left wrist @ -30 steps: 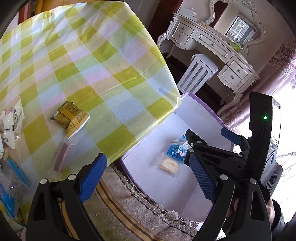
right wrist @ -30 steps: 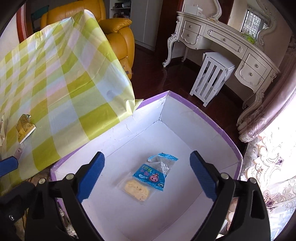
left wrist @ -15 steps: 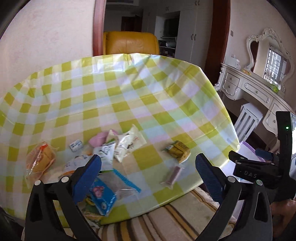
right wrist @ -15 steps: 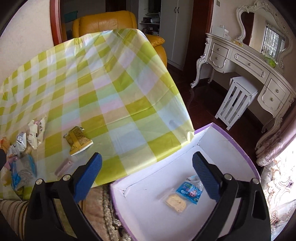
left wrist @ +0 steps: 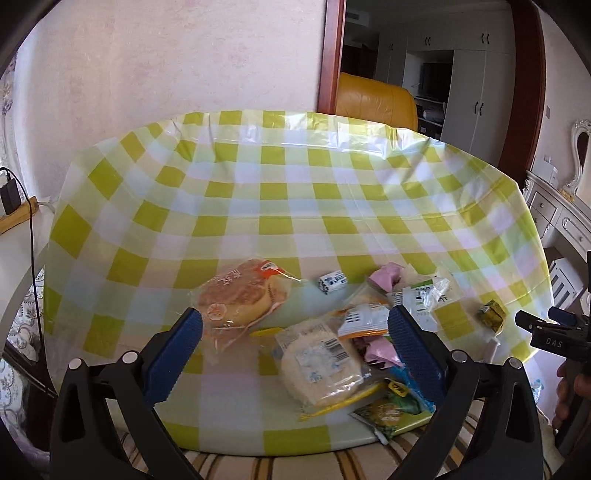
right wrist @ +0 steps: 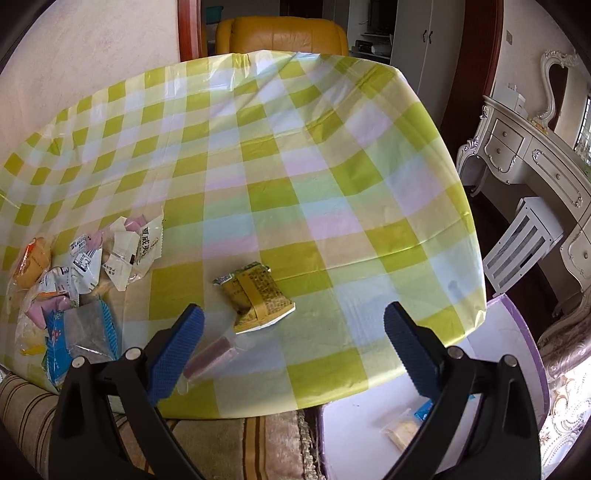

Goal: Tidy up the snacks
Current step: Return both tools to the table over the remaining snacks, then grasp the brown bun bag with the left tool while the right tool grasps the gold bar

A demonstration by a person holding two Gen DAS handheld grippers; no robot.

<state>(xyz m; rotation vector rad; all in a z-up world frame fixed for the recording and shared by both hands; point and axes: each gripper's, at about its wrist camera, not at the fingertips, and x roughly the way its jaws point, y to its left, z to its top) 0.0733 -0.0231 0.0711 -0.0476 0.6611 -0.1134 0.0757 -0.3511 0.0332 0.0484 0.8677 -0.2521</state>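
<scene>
A pile of wrapped snacks lies on the checked tablecloth [left wrist: 295,206]. In the left wrist view a round bun in clear wrap [left wrist: 240,299] and a pale round cake [left wrist: 321,365] lie between the jaws of my open, empty left gripper [left wrist: 295,350]. In the right wrist view my right gripper [right wrist: 293,343] is open and empty over the table's near edge, above a yellow snack pack [right wrist: 258,295] and a dark red bar [right wrist: 210,356]. The white box with a purple rim [right wrist: 513,332] stands low at the right and holds a packaged cake [right wrist: 404,430].
The snack pile shows at the left in the right wrist view [right wrist: 81,269]. A striped rug [right wrist: 229,446] lies below the table. A yellow armchair [right wrist: 280,35] stands behind the table. A white dresser [right wrist: 524,147] and stool [right wrist: 524,240] stand at the right.
Both grippers have swung left, away from the box and toward the table. The left gripper now faces the snack pile close up. The right gripper now looks at the yellow pack.
</scene>
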